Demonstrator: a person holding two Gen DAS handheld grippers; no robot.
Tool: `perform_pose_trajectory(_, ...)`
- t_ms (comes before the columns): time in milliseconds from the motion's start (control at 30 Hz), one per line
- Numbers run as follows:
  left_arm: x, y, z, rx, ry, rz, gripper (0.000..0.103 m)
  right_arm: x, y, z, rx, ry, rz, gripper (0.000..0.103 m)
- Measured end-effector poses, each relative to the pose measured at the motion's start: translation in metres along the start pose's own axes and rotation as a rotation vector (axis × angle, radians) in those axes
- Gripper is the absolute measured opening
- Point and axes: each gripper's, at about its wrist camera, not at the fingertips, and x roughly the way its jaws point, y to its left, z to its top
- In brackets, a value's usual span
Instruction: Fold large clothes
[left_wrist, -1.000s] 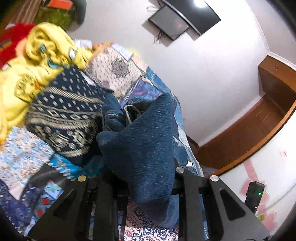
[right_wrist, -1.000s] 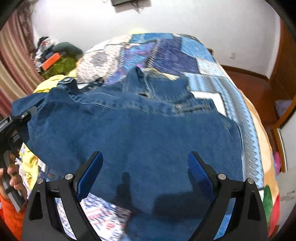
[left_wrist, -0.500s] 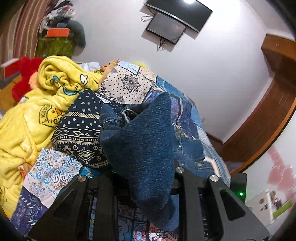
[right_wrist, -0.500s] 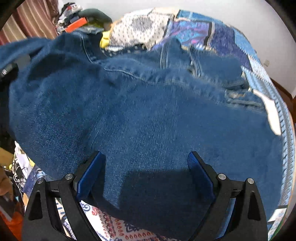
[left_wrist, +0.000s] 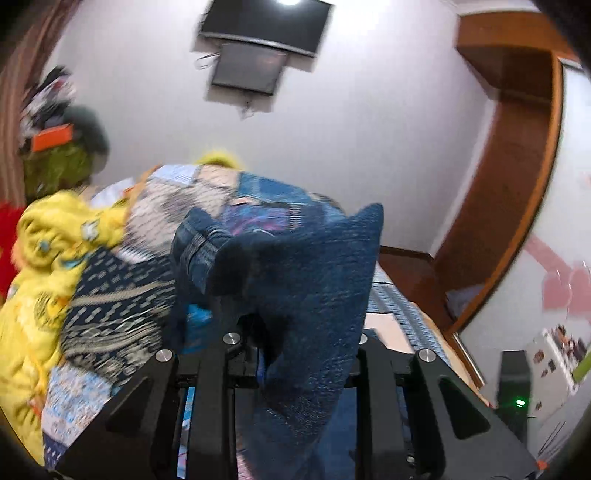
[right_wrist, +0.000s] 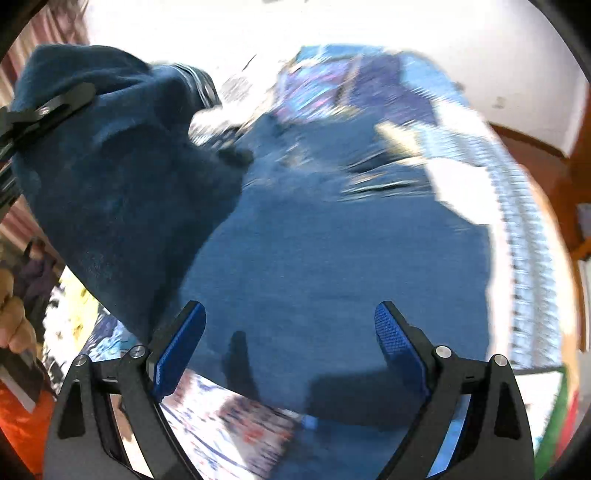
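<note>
1. The right gripper (right_wrist: 290, 347) hangs with jaws apart, holding nothing, over the jeans (right_wrist: 332, 266) on the bed (right_wrist: 524, 229).
2. The left gripper (left_wrist: 291, 354) is clamped on one denim end, raised (fold seemingly begun, not laid).
3. Beyond, the yellow garment (left_wrist: 44, 266) crowds the bed's left; the right edge lies near.

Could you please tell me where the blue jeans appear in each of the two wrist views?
Left wrist: the jeans fill the lower centre, bunched between the fingers of the left hand-held gripper.
Right wrist: the jeans spread across the centre, one end lifted upper left.
Shared landmark: the patchwork bedspread.
</note>
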Motion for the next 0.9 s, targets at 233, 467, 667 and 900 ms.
perform_pose_trajectory(233, 0.042, -0.108, -0.015, 0.152, 0.078, -0.168, 0.022, -0.058, -0.061, -0.021, 0.089, -0.097, -0.137, 0.092)
perform_pose_trajectory(467, 0.085, -0.167, -0.083, 0.326, 0.312, -0.241, 0.021, -0.081, -0.105, -0.048, 0.192, -0.106, -0.217, 0.092)
perform_pose_trajectory(667, 0.097, -0.167, -0.117, 0.361, 0.462, -0.268, 0.021, -0.089, -0.134, -0.073, 0.238, -0.067, -0.266, 0.092)
perform_pose_trajectory(900, 0.092, -0.166, -0.133, 0.389, 0.533, -0.261, 0.04, -0.104, -0.137, -0.088, 0.28, -0.072, -0.259, 0.092)
